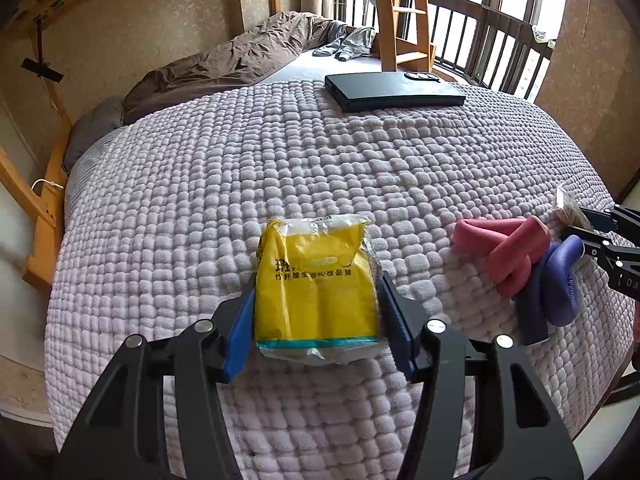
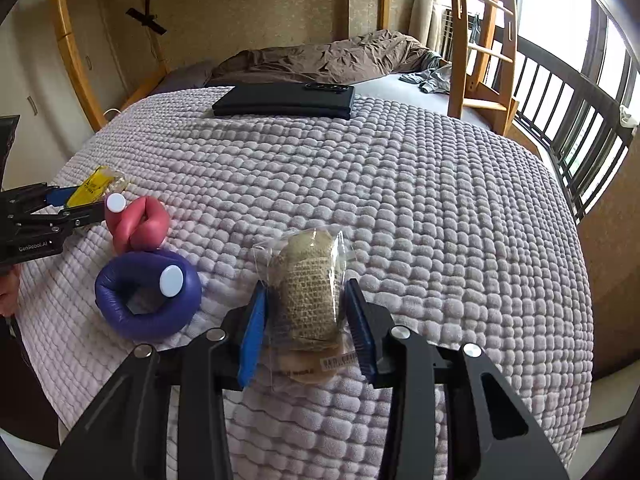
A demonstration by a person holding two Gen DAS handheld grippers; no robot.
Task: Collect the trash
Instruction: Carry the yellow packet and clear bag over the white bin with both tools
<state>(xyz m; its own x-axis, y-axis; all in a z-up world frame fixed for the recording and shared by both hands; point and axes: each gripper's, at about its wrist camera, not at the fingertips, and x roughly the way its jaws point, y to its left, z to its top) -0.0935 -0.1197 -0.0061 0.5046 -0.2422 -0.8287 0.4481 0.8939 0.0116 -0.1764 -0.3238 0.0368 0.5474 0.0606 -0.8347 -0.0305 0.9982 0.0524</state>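
Room: bedroom with a wooden bunk frame, a wooden ladder [image 1: 404, 20] and a dark railing [image 2: 568, 128] by bright windows.
Bed surface: lilac bubble-textured blanket [image 1: 320, 168] covering the near part of the bed; a crumpled brown duvet [image 1: 224, 60] lies further back by the wall.
Left hand-held gripper [image 1: 316, 300]: blue pads pressed against both sides of a yellow plastic packet [image 1: 316, 280], which rests on the blanket; clamped on it.
Right hand-held gripper [image 2: 306, 312]: blue pads pressed against both sides of a clear-wrapped tan bandage roll [image 2: 306, 292], which lies on the blanket; clamped on it.
Between the two: pink foam curler [image 2: 138, 222] touching a purple foam curler [image 2: 148, 300], both bent into loops on the blanket, each with a white end cap in the right wrist view.
Far edge of blanket: flat black case [image 1: 394, 90] with a dark phone [image 1: 422, 76] on top of it.
Behind: grey garment [image 2: 430, 76] on the sheet near the ladder.
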